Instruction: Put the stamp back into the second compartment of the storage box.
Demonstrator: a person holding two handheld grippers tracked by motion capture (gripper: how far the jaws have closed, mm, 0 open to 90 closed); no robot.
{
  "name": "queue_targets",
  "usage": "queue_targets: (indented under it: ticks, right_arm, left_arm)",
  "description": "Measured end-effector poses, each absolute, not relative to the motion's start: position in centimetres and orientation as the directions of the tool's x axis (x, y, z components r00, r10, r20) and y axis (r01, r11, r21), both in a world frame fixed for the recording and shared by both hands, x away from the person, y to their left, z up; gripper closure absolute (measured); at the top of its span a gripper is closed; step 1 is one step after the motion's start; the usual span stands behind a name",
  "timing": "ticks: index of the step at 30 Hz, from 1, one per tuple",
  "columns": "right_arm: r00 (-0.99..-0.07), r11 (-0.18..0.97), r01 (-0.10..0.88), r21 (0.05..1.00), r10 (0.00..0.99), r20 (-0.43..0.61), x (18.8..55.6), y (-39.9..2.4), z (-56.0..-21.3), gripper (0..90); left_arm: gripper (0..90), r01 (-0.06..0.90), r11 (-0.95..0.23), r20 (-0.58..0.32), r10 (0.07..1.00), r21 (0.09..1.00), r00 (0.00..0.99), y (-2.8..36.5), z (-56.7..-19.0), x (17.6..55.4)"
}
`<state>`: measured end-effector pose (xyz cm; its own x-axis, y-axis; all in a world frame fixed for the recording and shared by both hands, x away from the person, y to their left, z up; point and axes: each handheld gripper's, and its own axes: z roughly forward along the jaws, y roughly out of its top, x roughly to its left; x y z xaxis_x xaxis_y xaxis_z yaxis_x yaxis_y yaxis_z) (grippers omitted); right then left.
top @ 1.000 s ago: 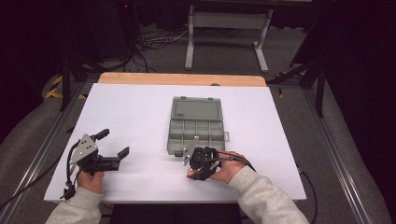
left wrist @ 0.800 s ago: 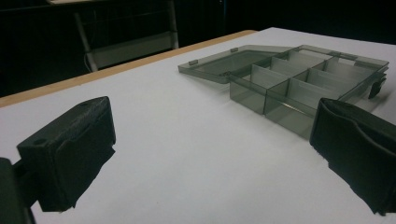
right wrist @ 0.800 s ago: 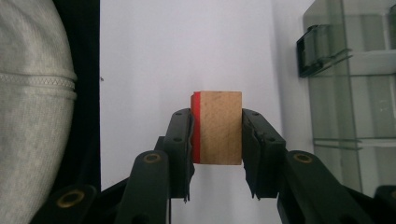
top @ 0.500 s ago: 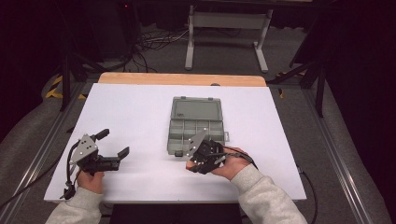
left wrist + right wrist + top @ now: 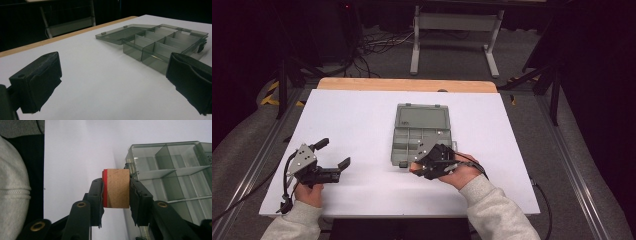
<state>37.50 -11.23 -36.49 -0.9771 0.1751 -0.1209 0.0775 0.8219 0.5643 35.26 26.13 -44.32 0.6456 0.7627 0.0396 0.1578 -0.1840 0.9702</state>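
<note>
Wood fills the right claw (image 5: 116, 188): a small wooden block (image 5: 116, 188), bare on its broad face and red along one edge, sits pinched between the two black jaws, which press flat on its opposite sides. In the right gripper view the block hangs above the white surface (image 5: 75, 150) just beside the near corner of the organizer box (image 5: 172, 167), which lies at about two o'clock from the block. In the high view the right claw (image 5: 422, 163) rests at the near edge of the organizer box (image 5: 419, 135), at roughly six o'clock from the box's middle, with the person's right hand (image 5: 457, 172) wrapped behind it and a grey sleeve (image 5: 497, 210) trailing toward the bottom.

The box is smoky clear plastic, its lid (image 5: 421, 118) folded open flat at twelve o'clock, its divided compartments facing up.

The left claw (image 5: 333, 155) stands wide, jaws well apart with nothing between them, low over the white surface (image 5: 352, 115) at about eight o'clock from the box and well apart from it. The left gripper view looks between its spread jaws across the surface to the open organizer box (image 5: 160, 42).
</note>
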Motion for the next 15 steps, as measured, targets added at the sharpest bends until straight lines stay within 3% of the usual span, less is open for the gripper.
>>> queue_targets:
  ticks: [15]
  right_arm:
    - [-0.955, 0.759, 0.126, 0.639, 0.268, -0.129, 38.41, -11.52, -35.65, 65.8]
  left_arm:
    - [1.0, 0.157, -0.181, 0.037, 0.761, 0.971, 0.647, 26.14, -44.33, 35.27]
